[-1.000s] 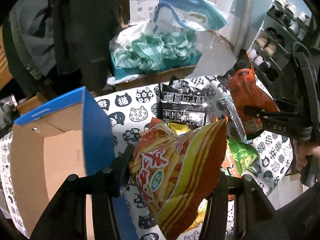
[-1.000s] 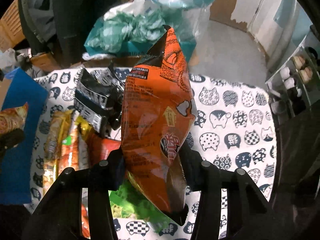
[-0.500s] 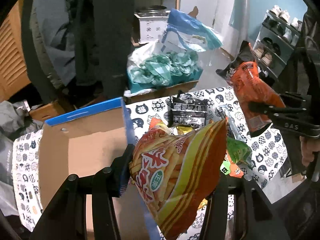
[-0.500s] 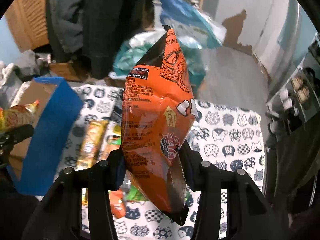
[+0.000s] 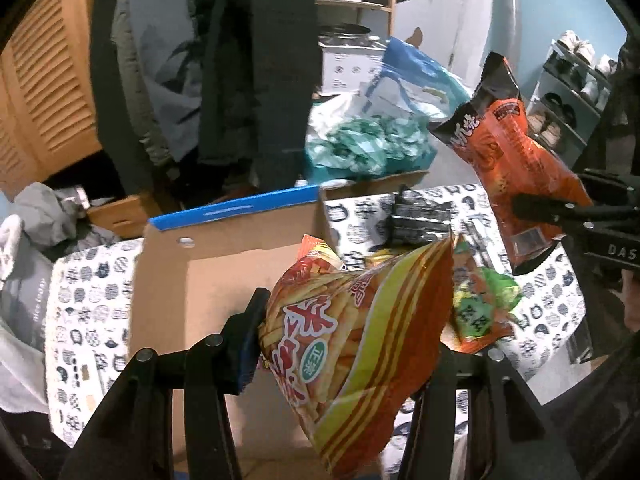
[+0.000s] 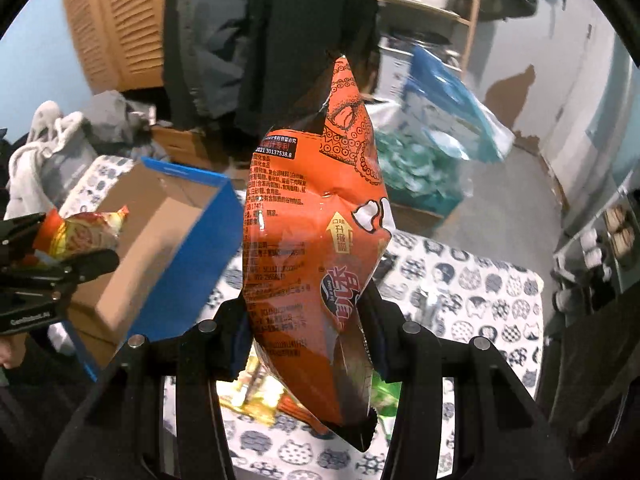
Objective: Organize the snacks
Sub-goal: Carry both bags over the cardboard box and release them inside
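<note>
Holding a snack bag each, both grippers hang above the cat-print surface with the open cardboard box as the likely drop point. The left gripper has its fingers partly closed on a yellow-and-red fries bag, pinching it across its width so that the bag's long axis runs away from the camera and tips up to the right. In the left wrist view the box's brown floor lies directly beyond and below the left finger, so this bag looks nearly over the opening already. The right gripper is likewise partly closed, on an orange chip bag, gripped near its lower end with the long axis standing roughly upright. From the right wrist view the box sits off to the left of that bag, its blue outer wall facing the gripper, with the left gripper and its bag between. The left hand is therefore judged the nearer of the two; the right would need to travel leftward over the blue wall. Several loose packets remain on the surface to the right of the box, so the sorting seems only partly done.
</note>
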The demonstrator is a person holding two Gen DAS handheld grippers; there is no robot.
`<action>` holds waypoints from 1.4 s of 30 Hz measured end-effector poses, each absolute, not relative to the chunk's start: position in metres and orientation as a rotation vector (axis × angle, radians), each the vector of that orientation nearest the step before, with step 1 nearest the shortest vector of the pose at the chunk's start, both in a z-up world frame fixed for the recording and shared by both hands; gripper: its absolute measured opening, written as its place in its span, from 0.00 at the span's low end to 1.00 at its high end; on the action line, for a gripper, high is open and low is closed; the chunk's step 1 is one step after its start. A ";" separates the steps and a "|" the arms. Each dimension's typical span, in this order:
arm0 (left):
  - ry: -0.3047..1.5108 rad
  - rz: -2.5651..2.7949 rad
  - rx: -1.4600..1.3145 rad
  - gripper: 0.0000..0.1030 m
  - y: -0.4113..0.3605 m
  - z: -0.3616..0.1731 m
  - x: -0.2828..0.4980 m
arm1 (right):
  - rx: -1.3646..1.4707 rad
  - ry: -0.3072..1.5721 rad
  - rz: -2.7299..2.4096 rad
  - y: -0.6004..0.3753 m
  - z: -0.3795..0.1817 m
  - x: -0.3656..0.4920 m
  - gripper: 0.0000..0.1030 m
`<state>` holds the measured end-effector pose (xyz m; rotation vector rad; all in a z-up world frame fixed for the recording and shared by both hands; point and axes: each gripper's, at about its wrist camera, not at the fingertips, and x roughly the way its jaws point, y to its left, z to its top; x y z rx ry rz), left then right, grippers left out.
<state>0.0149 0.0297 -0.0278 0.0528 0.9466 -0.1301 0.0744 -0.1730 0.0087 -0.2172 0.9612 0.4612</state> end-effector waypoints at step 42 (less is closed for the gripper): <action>1.000 0.064 -0.035 0.77 0.133 -0.057 0.008 | -0.326 1.026 0.706 -0.007 -0.018 0.064 0.66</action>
